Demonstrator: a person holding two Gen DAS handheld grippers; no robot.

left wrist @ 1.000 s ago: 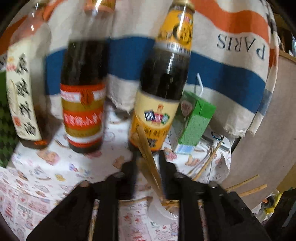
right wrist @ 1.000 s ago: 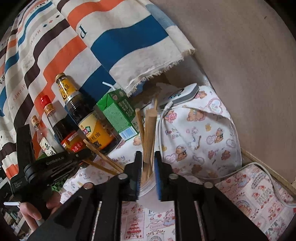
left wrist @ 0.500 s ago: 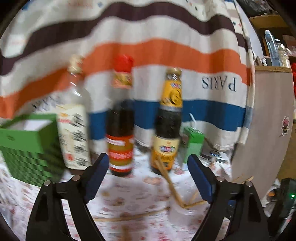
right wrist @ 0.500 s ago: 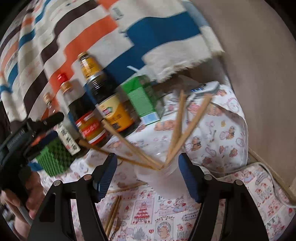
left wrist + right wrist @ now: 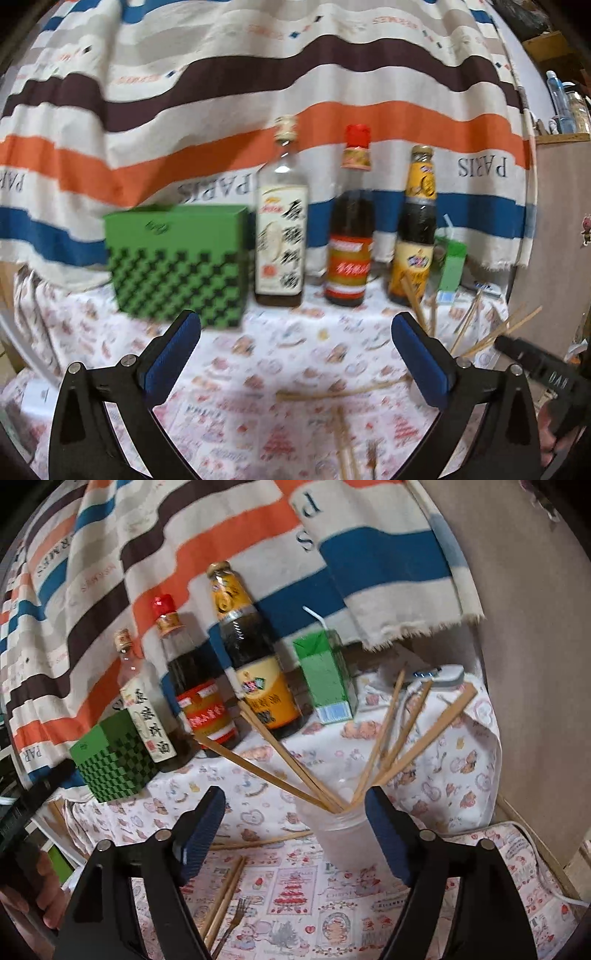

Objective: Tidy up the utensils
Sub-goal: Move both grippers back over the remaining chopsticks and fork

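My left gripper (image 5: 295, 350) and right gripper (image 5: 295, 823) are both opening wide, holding nothing. Wooden chopsticks (image 5: 388, 738) stand in the translucent plastic cup (image 5: 343, 838); more chopsticks (image 5: 225, 893) and a small metal fork (image 5: 234, 923) lie beside it.

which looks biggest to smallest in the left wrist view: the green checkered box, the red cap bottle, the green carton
1. Green checkered box, plainly largest, though it also sits nearest the camera.
2. Red cap bottle, taller than the box but much narrower.
3. Green carton, smallest, partly hidden behind a bottle.
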